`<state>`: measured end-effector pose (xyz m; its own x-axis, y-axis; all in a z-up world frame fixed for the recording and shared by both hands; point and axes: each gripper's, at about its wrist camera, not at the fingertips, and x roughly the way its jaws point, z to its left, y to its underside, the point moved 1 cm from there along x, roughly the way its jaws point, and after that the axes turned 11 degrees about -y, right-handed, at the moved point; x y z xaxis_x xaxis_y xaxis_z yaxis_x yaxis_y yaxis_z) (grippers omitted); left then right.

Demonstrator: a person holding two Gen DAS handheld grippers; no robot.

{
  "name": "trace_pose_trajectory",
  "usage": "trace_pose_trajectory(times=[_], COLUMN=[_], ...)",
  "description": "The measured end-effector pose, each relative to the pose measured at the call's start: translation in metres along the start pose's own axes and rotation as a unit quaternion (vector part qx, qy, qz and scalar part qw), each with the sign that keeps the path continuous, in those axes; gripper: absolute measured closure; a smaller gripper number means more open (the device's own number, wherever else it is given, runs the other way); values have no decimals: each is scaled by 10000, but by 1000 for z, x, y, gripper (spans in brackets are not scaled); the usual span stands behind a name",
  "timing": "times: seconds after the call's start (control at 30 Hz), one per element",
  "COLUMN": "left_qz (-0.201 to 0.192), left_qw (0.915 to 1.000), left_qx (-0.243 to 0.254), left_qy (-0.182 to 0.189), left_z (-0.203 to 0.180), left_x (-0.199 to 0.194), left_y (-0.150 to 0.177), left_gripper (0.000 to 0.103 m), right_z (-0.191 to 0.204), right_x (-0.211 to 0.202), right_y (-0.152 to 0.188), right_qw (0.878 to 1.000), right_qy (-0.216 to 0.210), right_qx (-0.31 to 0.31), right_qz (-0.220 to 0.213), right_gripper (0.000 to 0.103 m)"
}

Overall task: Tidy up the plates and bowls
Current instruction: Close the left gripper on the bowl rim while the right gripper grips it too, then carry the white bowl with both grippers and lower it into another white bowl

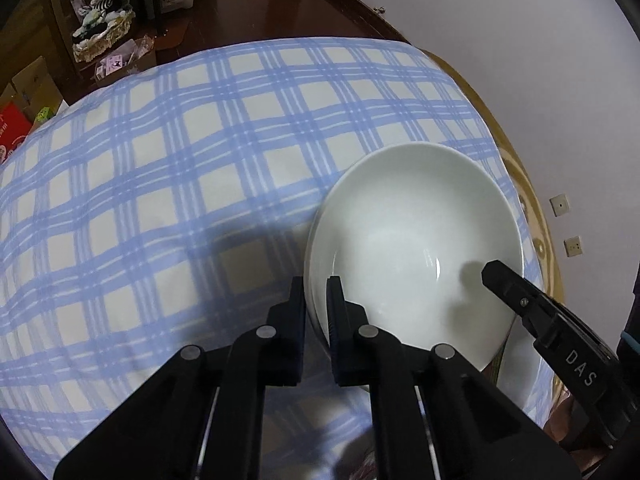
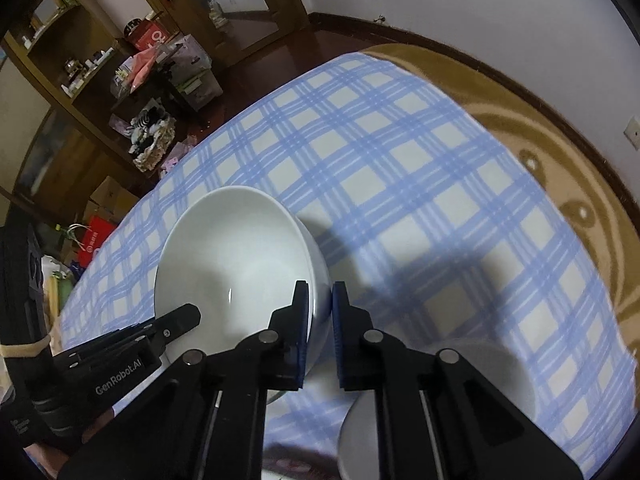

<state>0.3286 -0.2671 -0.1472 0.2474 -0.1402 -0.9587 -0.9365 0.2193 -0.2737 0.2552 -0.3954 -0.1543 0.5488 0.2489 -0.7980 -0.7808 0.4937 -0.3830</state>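
Left wrist view: left claw (image 1: 316,280) and right claw (image 2: 320,286) each pinched opposite rims of the round white ceramic bowl (image 1: 416,240) on the blue-checked cloth (image 1: 200,160), apparently for a balanced two-handed lift.

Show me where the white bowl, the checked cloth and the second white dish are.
white bowl (image 1: 412,240): left wrist view, inner wall.
checked cloth (image 2: 400,152): right wrist view, bare middle.
second white dish (image 2: 500,376): right wrist view, blurred surface behind the finger.

A glossy white bowl (image 1: 416,240) stands upright and empty on the checked cloth. It sits near the bench's right edge. A second white dish (image 2: 484,384) lies just beside it.
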Motion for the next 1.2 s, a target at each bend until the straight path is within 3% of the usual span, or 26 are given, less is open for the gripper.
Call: trace_pose_trajectory(times=[0.77,1.2], left_qz=[-239,-58], left_qw=[9994,9993], left_qx=[-205,-318], left_qy=[-157,-189], left_z=[76,101], left_x=[-73,-61], left_y=[50,72], left_gripper=[93,93], right_z=[92,108], right_x=[-32,-15], right_y=[58,85], right_qw=[9980,9973], right_qy=[-128,-20], right_qx=[-617,-722], right_qz=[-63,149], right_gripper=[90,90])
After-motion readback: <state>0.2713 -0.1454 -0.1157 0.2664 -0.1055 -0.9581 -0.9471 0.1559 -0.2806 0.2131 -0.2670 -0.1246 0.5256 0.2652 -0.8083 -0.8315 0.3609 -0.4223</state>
